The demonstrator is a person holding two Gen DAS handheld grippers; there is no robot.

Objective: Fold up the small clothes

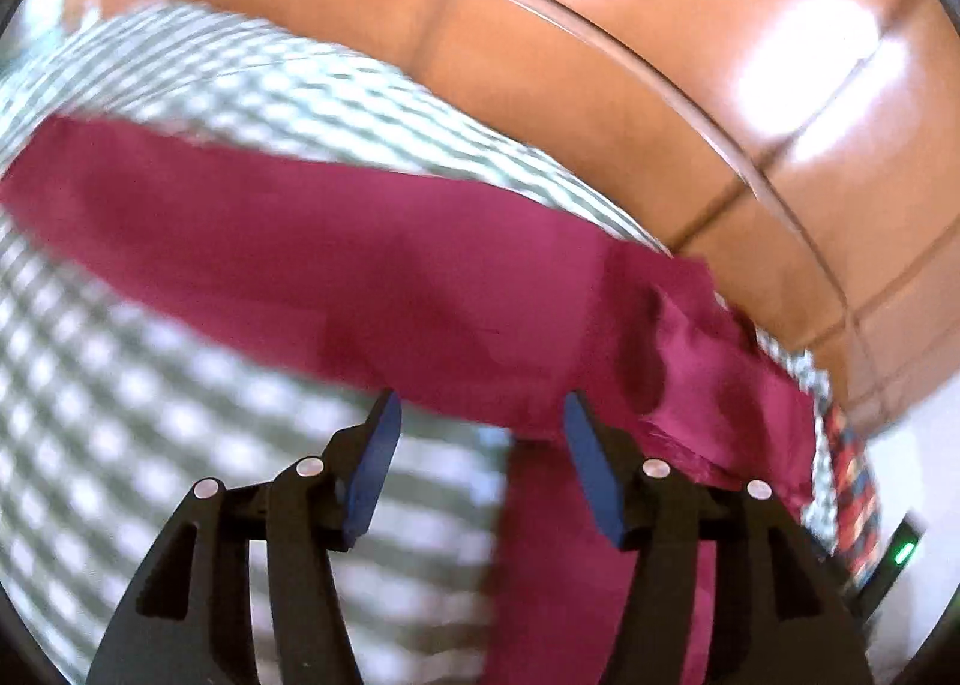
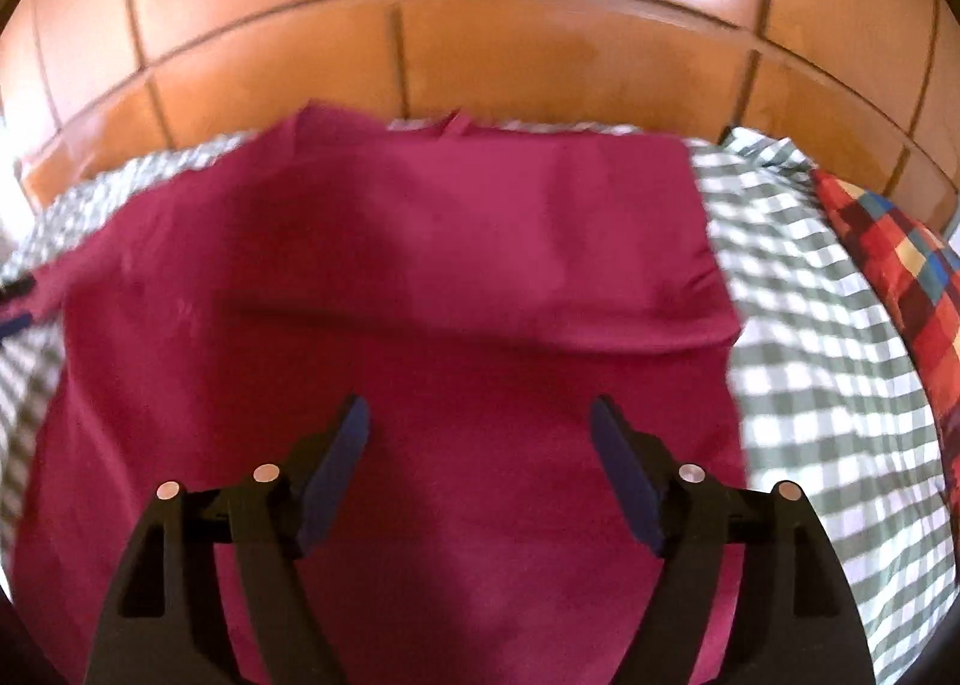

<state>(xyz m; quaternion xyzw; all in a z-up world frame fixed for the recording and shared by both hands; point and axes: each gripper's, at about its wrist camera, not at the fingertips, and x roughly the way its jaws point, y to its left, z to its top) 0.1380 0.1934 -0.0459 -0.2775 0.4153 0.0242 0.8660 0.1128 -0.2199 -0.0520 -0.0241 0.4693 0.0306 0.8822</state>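
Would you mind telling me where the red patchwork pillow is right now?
In the right wrist view the red patchwork pillow sits at the far right, on the checked sheet, right of the maroon garment and below the tiled wall.

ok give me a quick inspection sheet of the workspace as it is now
surface: green and white checked sheet, blurred in the left view
job's things: dark red garment spread on the sheet, one layer folded over across its far part
clutter: red plaid cloth at the right edge
grippers: left claw open at the garment's edge, holding nothing; right claw open over the garment, holding nothing
cables: nothing seen
surroundings: orange tiled floor beyond the sheet
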